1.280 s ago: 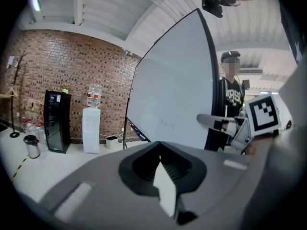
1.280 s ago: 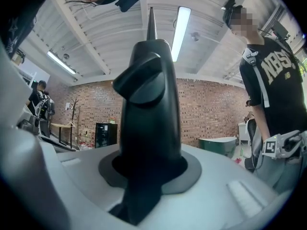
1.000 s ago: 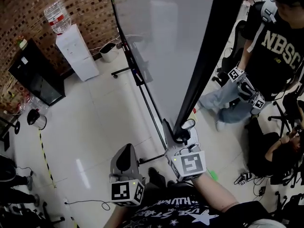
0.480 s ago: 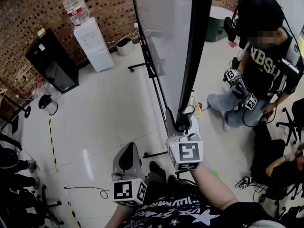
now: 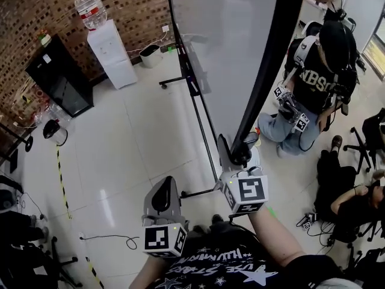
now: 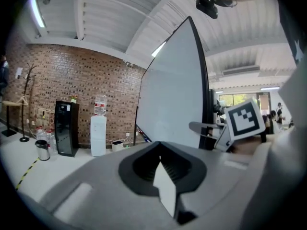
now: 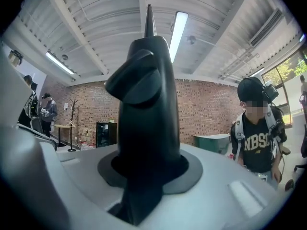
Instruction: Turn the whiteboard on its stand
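The whiteboard [image 5: 231, 47] is tall and white with a black rim. It stands edge-on, right in front of the right gripper [image 5: 239, 152], whose fingers are clamped on that black rim [image 7: 146, 123]. Only the left gripper view shows the board's flat white face [image 6: 175, 99], up and right of its fingers. The left gripper [image 5: 162, 188] is held back near the person's shirt [image 5: 222, 267], pointing forward. Its fingers are pressed together with nothing between them, left of the stand [image 5: 203, 128].

Right gripper [image 5: 239, 156] out front, pointing roughly level, jaws clamped on black whiteboard edge [image 5: 268, 65]. Right forearm [image 5: 272, 236] bare, stretched forward behind marker cube. Left gripper [image 5: 163, 188] lower and nearer body, touching nothing, jaws together, nothing between them.
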`<state>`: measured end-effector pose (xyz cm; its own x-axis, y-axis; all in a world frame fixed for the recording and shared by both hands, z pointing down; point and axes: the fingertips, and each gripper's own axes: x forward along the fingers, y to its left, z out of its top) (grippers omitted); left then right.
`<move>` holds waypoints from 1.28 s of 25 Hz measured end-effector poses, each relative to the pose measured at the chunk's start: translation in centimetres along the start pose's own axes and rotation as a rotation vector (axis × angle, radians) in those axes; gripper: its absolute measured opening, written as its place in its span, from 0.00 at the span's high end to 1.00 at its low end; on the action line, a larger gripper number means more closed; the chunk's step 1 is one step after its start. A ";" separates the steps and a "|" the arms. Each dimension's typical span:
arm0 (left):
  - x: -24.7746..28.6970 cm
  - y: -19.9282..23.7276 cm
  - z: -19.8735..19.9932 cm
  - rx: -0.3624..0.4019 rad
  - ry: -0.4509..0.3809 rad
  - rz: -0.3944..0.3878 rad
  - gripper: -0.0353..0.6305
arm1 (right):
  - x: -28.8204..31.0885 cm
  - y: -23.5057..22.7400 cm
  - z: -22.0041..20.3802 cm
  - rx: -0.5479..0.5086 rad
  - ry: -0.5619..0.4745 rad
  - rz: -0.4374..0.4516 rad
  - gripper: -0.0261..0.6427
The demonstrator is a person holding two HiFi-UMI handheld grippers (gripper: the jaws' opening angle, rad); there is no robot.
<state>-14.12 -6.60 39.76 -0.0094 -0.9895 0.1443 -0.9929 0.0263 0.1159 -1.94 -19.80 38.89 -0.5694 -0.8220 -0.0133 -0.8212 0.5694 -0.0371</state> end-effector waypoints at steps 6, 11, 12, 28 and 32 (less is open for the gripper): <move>-1.4 1.5 -0.1 -0.012 0.032 -0.030 0.94 | -1.6 0.8 0.3 -0.003 0.010 -0.022 0.77; -1.7 1.4 0.2 -0.012 0.038 -0.072 0.94 | -2.9 1.4 0.5 -0.005 0.012 -0.037 0.77; -1.8 1.2 0.2 -0.012 0.038 -0.082 0.94 | -3.1 1.5 0.6 -0.006 0.012 -0.040 0.77; -3.4 -1.4 -1.6 0.002 0.070 -0.209 0.94 | -8.8 1.6 1.0 0.001 -0.006 -0.075 0.77; -3.9 -1.8 -2.1 0.007 0.079 -0.239 0.94 | -9.7 1.5 0.7 0.007 -0.003 -0.086 0.77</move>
<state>-12.01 -2.50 41.05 0.2346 -0.9534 0.1895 -0.9666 -0.2082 0.1495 2.41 -11.01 38.28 -0.4964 -0.8680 -0.0131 -0.8669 0.4964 -0.0451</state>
